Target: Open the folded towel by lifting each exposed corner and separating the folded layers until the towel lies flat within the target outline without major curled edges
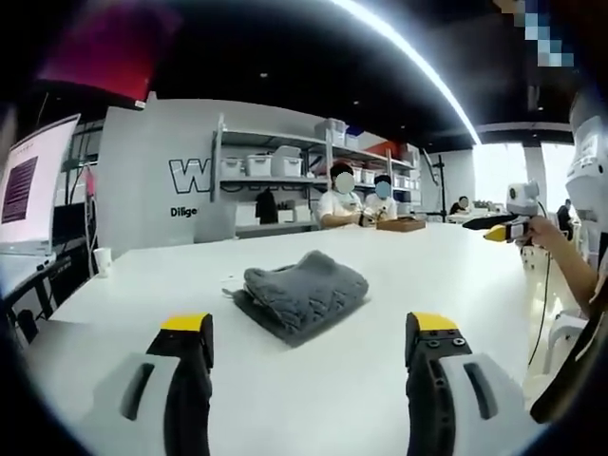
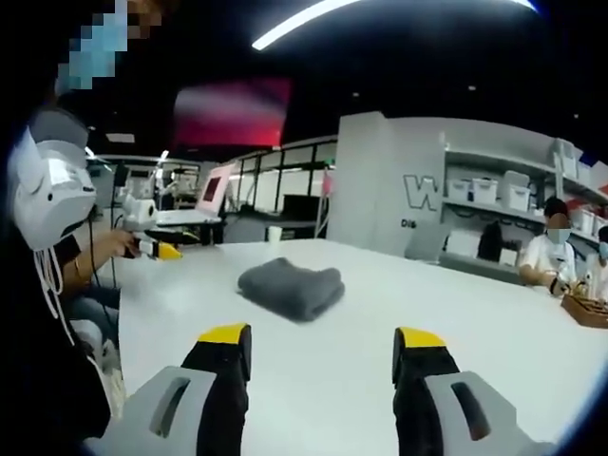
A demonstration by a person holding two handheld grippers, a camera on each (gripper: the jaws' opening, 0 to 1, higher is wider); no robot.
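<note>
A grey towel [image 1: 302,294], folded into a thick bundle, lies on the white table [image 1: 399,275]. My left gripper [image 1: 311,328] hovers just short of its near edge, open, with nothing between the yellow-tipped jaws. In the right gripper view the same towel [image 2: 291,285] sits farther off, past my right gripper [image 2: 323,334], which is also open and holds nothing. The right gripper [image 1: 508,226] also appears at the right of the left gripper view, in a hand. The left gripper [image 2: 144,228] appears at the left of the right gripper view.
Two people sit at the table's far side by a wooden box [image 1: 400,225]. Shelves with bins [image 1: 285,166] line the wall. A monitor [image 1: 33,185] and a cup [image 1: 103,258] stand at the left. A basket [image 2: 584,309] sits at the right edge.
</note>
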